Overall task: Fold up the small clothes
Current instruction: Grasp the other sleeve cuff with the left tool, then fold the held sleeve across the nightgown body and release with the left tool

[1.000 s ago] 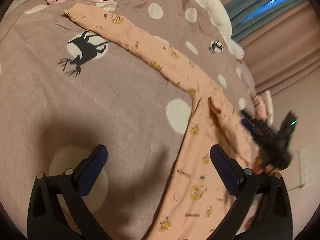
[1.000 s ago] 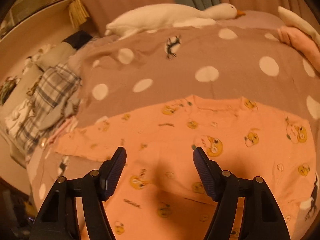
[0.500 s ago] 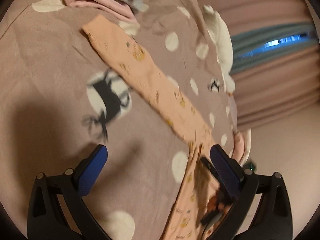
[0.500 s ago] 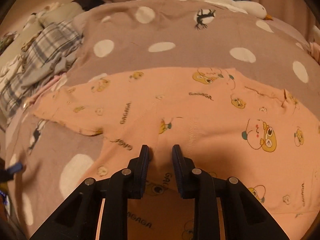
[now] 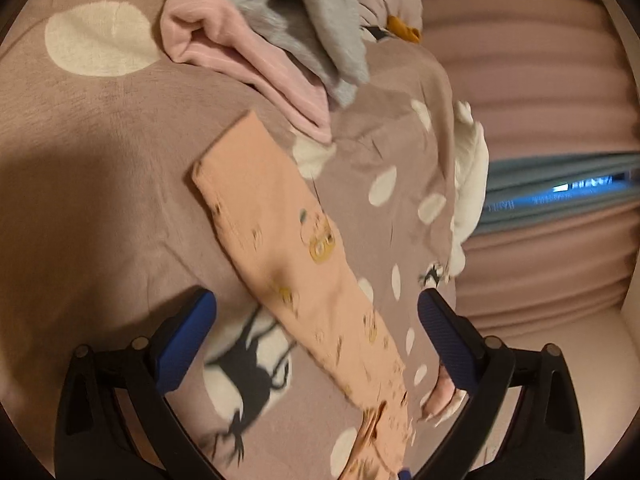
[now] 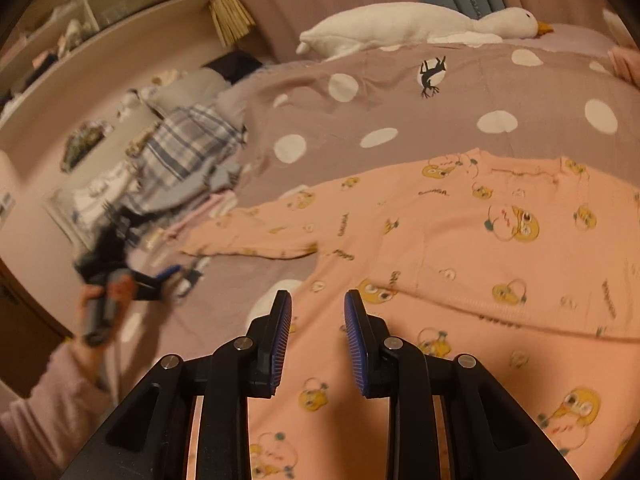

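A peach long-sleeved top [image 6: 460,264] with yellow cartoon prints lies spread flat on the taupe dotted bedspread [image 6: 400,92]. Its left sleeve [image 5: 288,248] stretches out straight in the left wrist view, cuff at the far end. My left gripper [image 5: 316,312] is wide open and empty, hovering above the sleeve. It also shows blurred in the right wrist view [image 6: 132,276] near the sleeve's cuff. My right gripper [image 6: 318,312] is partly open and empty, just above the top's lower body.
A pile of pink [image 5: 248,60] and grey clothes [image 5: 320,12] lies just beyond the sleeve cuff. A white plush goose [image 6: 412,28] rests along the bed's far edge. Plaid clothes [image 6: 184,148] are heaped at the bed's left side, with shelves [image 6: 80,40] behind.
My left gripper has swung out along the sleeve toward its cuff, still open. My right gripper closed to a narrow gap over the top's body, then opened partway and pulled back.
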Demonstrator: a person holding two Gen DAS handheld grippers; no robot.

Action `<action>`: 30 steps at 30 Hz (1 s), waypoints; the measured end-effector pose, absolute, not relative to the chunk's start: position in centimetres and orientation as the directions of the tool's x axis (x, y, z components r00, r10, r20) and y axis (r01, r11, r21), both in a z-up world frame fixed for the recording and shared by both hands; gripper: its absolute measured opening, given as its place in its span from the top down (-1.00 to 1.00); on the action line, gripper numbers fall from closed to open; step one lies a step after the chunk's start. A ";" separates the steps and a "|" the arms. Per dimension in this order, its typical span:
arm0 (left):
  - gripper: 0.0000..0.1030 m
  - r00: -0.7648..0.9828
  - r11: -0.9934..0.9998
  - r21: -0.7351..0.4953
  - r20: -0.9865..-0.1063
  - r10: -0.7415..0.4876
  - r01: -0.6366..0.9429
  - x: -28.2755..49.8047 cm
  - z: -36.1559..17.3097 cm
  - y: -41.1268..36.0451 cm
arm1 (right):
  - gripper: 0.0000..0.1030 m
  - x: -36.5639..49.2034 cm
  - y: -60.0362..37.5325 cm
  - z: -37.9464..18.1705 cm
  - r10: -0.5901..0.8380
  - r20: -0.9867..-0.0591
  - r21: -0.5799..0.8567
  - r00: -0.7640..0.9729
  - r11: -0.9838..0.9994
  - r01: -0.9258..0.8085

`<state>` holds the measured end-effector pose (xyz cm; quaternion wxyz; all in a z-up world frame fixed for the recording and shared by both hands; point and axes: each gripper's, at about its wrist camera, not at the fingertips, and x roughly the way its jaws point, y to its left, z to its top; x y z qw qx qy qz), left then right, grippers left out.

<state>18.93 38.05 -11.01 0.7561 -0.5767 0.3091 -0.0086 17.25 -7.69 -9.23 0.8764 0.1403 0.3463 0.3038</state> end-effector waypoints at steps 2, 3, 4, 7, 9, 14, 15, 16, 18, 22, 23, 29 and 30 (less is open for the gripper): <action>-0.90 0.820 0.317 -0.891 -0.432 -0.374 -0.325 19.5 -11.1 38.4 | 0.46 17.3 -8.2 -9.3 0.663 -0.476 0.506 0.577 0.743 -0.437; -0.90 0.825 0.312 -0.897 -0.421 -0.378 -0.315 19.8 -11.1 38.6 | 0.46 17.3 -8.3 -9.5 0.671 -0.459 0.522 0.583 0.734 -0.434; -0.87 0.825 0.312 -0.897 -0.420 -0.379 -0.314 20.2 -11.2 38.6 | 0.46 17.1 -8.4 -9.6 0.674 -0.448 0.530 0.587 0.729 -0.432; -0.53 0.816 0.339 -0.879 -0.451 -0.360 -0.337 21.3 -11.4 38.9 | 0.46 17.2 -8.8 -10.3 0.709 -0.390 0.582 0.588 0.685 -0.439; -0.21 0.812 0.344 -0.866 -0.474 -0.339 -0.362 21.8 -12.0 39.3 | 0.46 17.0 -9.3 -10.9 0.727 -0.355 0.603 0.588 0.659 -0.450; 0.82 0.797 0.338 -0.838 -0.526 -0.296 -0.428 22.1 -13.6 40.0 | 0.46 17.4 -10.3 -12.8 0.756 -0.323 0.667 0.569 0.608 -0.431; 0.86 0.796 0.332 -0.835 -0.533 -0.289 -0.438 22.1 -13.8 40.2 | 0.45 17.5 -10.6 -12.9 0.762 -0.314 0.680 0.566 0.596 -0.426; 0.84 0.797 0.325 -0.834 -0.535 -0.281 -0.446 21.9 -14.0 40.3 | 0.45 17.5 -10.8 -13.0 0.765 -0.308 0.687 0.565 0.590 -0.424; 0.84 0.794 0.350 -0.818 -0.552 -0.254 -0.457 21.7 -13.4 40.1 | 0.43 17.6 -11.1 -13.2 0.769 -0.298 0.700 0.565 0.579 -0.418; 0.89 0.764 0.478 -0.738 -0.616 -0.190 -0.476 22.1 -11.1 38.6 | 0.37 17.8 -11.3 -13.8 0.773 -0.306 0.721 0.556 0.569 -0.395; 0.89 0.762 0.520 -0.717 -0.623 -0.178 -0.465 22.2 -10.0 37.9 | 0.37 17.8 -11.3 -13.8 0.774 -0.305 0.724 0.555 0.567 -0.393; 0.90 0.768 0.677 -0.648 -0.611 -0.190 -0.348 22.7 -4.5 33.1 | 0.37 17.5 -12.0 -13.7 0.774 -0.278 0.736 0.568 0.552 -0.391; 0.90 0.770 0.703 -0.636 -0.606 -0.199 -0.319 22.9 -3.6 31.9 | 0.37 17.5 -12.3 -13.8 0.772 -0.274 0.743 0.574 0.549 -0.383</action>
